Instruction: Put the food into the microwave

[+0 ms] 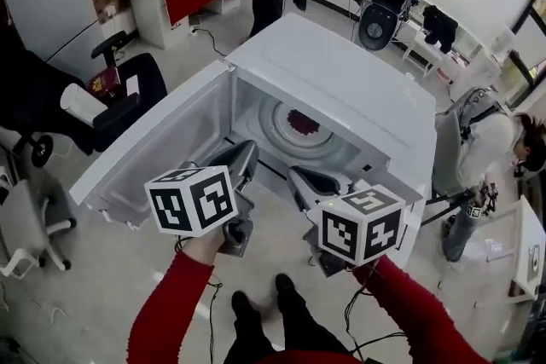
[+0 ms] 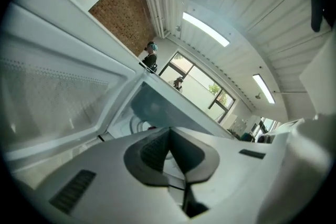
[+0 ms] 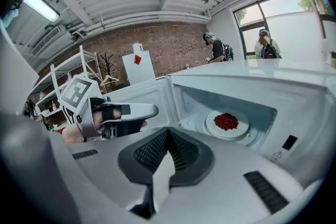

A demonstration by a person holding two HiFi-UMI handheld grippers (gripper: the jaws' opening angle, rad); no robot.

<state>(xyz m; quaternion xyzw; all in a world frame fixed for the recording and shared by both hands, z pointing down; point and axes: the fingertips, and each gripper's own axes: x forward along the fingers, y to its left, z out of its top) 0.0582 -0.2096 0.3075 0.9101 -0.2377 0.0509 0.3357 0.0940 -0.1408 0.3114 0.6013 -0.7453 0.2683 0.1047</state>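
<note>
The food (image 3: pixel 226 121), a small heap of red pieces, already lies on a white plate (image 3: pixel 227 126) that sits on the round turntable inside the microwave (image 1: pixel 341 89), toward the far side of the cavity and roughly in its middle, so the main part of the task looks done. The microwave door (image 1: pixel 162 149) stands swung wide open to the left, its inner face turned up toward the head camera, and the opening is unobstructed. Both grippers are on the near side, outside the cavity and apart from the plate. The left gripper (image 2: pixel 169 131) is just in front of the left part of the opening, near the door's hinge side, with its jaws pressed together and nothing between them. The right gripper (image 3: pixel 168 132) is in front of the right part of the opening, looking straight in at the plate; its jaws also meet at the tips and carry nothing. Neither gripper touches the microwave, the door or the plate in any view. Judging from this, the placing itself is finished and the hands are free; what seems left, if anything, is to swing the door shut from the left, which the task sentence does not ask for outright. Several people stand well away on the far side of the room, clear of the work
</note>
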